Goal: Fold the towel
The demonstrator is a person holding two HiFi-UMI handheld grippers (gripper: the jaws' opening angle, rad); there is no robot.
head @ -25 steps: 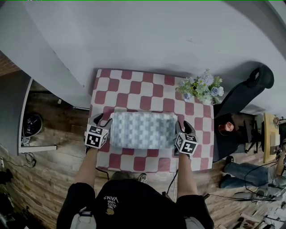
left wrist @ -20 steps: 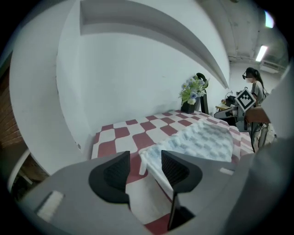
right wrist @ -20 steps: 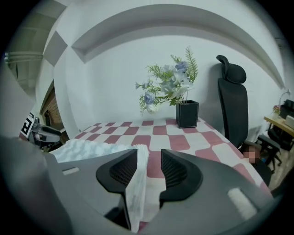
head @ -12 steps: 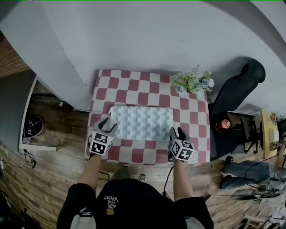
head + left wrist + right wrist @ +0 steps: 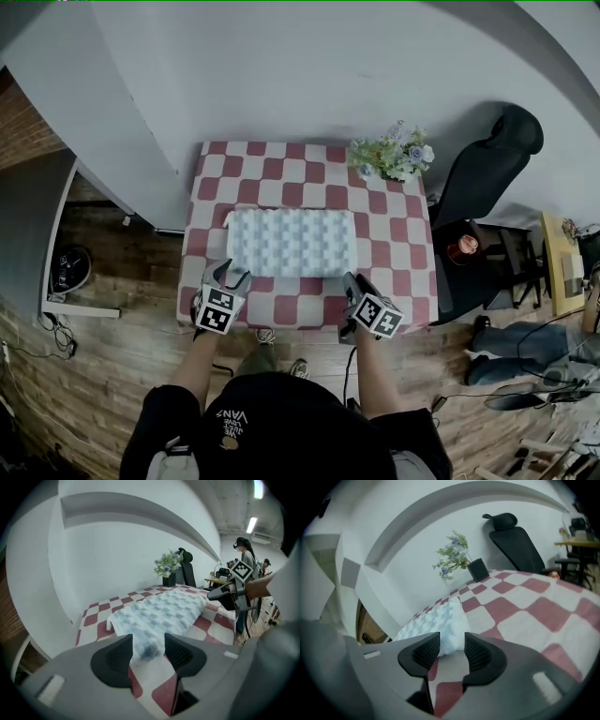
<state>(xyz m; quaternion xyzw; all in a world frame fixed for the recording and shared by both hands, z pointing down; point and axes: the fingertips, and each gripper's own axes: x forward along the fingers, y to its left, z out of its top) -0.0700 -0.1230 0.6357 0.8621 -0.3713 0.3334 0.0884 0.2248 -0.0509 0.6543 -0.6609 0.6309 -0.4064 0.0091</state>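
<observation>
The towel (image 5: pixel 291 242) is a pale blue-and-white rectangle with a puffy, waffled pile, lying flat across the middle of the table (image 5: pixel 398 281), its long side towards the person. A cloth of red and white checks covers the table. The left gripper (image 5: pixel 232 275) sits at the towel's near left corner and the right gripper (image 5: pixel 351 280) at its near right corner. Each has its black ribbed pads (image 5: pixel 117 656) spread, a towel corner showing in the gap, unpinched. A bunch of small flowers (image 5: pixel 389 155) stands at the table's far right corner. Around it are a smooth white wall (image 5: pixel 328 66), a black office chair (image 5: pixel 483 169) and a plank floor (image 5: pixel 122 272)
</observation>
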